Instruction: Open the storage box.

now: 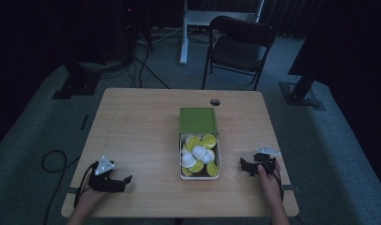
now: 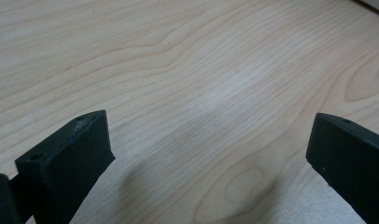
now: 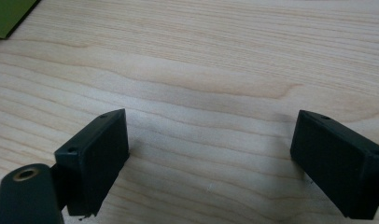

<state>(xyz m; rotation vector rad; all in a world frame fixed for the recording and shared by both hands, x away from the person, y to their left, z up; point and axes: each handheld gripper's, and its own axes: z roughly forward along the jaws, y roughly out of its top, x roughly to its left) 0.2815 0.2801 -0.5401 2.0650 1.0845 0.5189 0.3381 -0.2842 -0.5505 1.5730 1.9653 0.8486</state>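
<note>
The left gripper is resting low over the table near its front left corner, jaws spread wide with nothing between them; in the left gripper view only bare wood grain is lying in the gap. The right gripper is sitting near the front right edge, its jaws also standing wide apart and empty, with plain tabletop between them in the right gripper view. Both are pointing roughly inward, toward the middle of the table, which looks like a ready stance with each hand keeping clear of the work.

Between them, nearer the right gripper but apart from it, the box is lying open: a white tray with its green lid slid back toward the far side, leaving the near half of the tray uncovered, probably so the contents are reachable from the person's side. A corner of that lid is showing at the top left of the right gripper view. Inside, yellow and white capsules are lying piled loosely, some tilted on others.

Farther off, a chair is standing beyond the table.
</note>
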